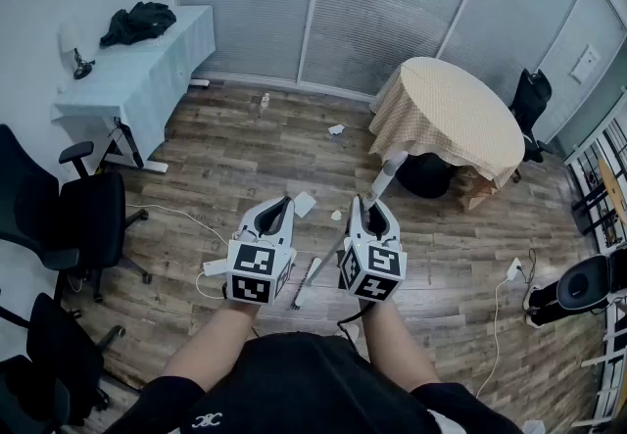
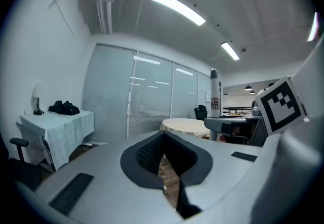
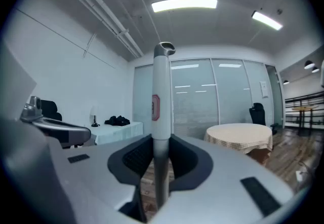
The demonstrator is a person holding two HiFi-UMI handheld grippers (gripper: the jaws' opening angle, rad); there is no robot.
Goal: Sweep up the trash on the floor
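In the head view my right gripper [image 1: 367, 204] is shut on a white broom handle [image 1: 384, 177] that runs slanted from near the round table down to the floor by my legs. The right gripper view has that handle [image 3: 161, 96], with a red label, standing upright between the jaws of the right gripper [image 3: 161, 142]. My left gripper [image 1: 284, 201] hangs beside it, shut and empty; the left gripper [image 2: 163, 137] shows only floor through a thin slit. Trash lies ahead on the wood floor: a white paper [image 1: 304, 204], a small scrap [image 1: 336, 215], another paper [image 1: 336, 129] and a bottle [image 1: 264, 101].
A round table with a beige cloth [image 1: 451, 114] stands ahead right, a dark bag [image 1: 426, 175] under it. A white-covered desk [image 1: 137, 65] lines the left wall. Black office chairs [image 1: 83, 221] sit at left. White cables [image 1: 495, 324] and a plug block [image 1: 216, 267] lie on the floor.
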